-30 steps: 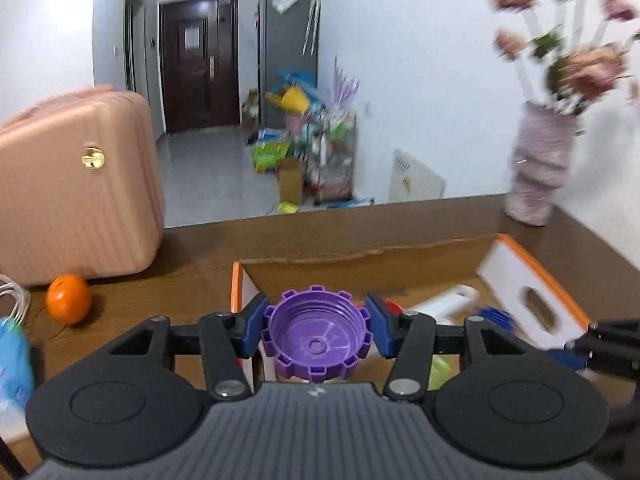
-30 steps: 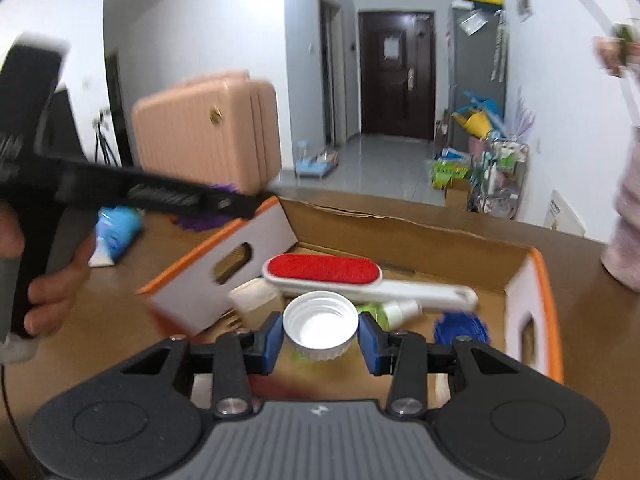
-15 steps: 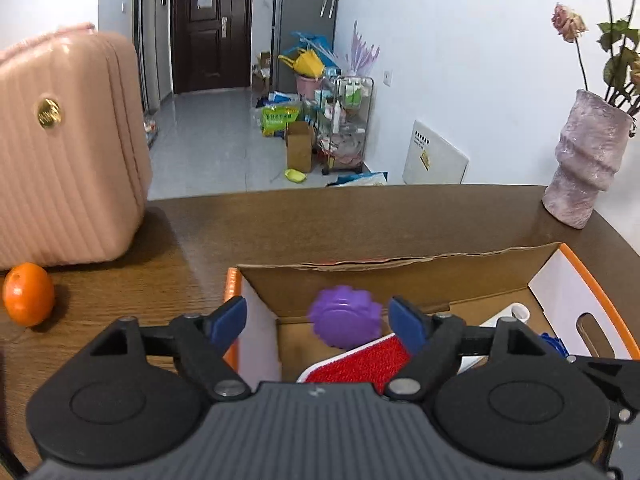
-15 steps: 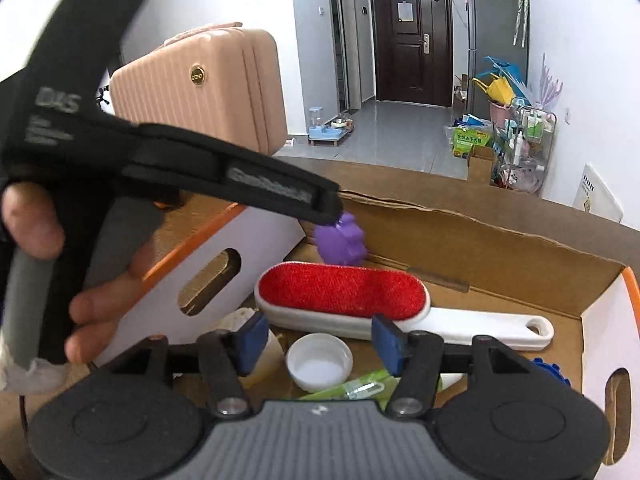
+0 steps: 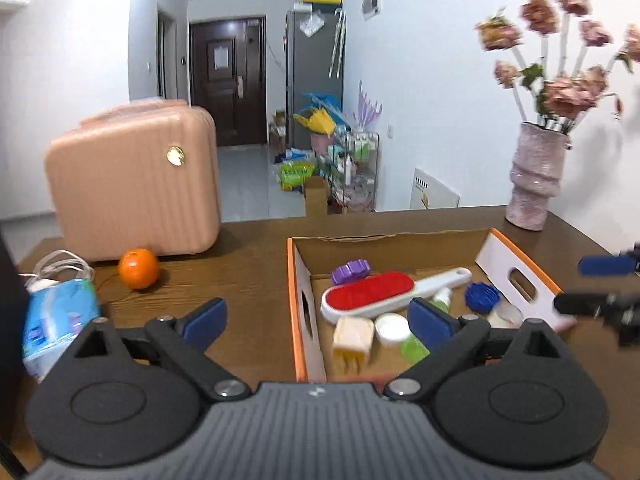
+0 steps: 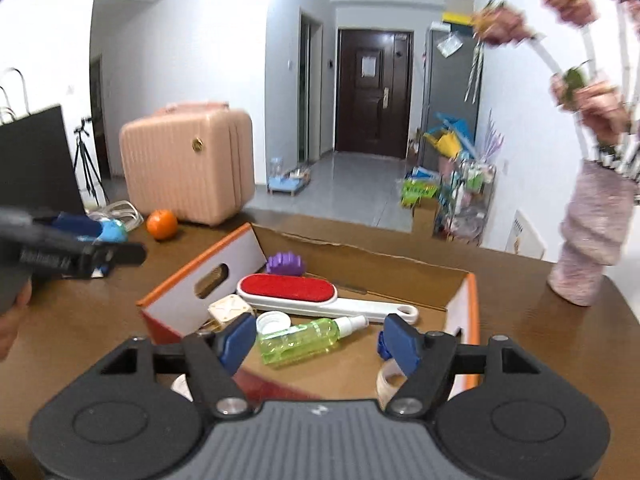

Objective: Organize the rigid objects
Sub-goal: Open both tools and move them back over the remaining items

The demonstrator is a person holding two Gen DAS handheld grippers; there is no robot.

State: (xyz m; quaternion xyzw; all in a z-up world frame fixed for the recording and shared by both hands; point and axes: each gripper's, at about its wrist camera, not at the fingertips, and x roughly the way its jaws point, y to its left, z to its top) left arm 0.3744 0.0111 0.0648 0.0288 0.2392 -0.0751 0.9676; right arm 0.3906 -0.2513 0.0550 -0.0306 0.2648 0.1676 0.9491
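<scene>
**Both claws empty above the filled box**

Risk: my left claw (image 5: 316,320), low in frame, could clip the cardboard box (image 5: 298,304) wall and shift it on the worktop (image 5: 240,264). Its jaws have just been opening and stand wide, nothing between them. My right claw (image 6: 318,340) has likewise been opening, apparently touching nothing. The purple cap (image 5: 351,271) lies in the box's upper-left corner, the white cap (image 6: 273,321) beside the green spray bottle (image 6: 304,340).

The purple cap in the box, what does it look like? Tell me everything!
The purple cap is a small, round plastic piece with chunky teeth around its edge, like a gear. It lies tipped on its side in the box's far corner, beside the red brush. Whether they touch is unclear. Nothing holds it.
</scene>
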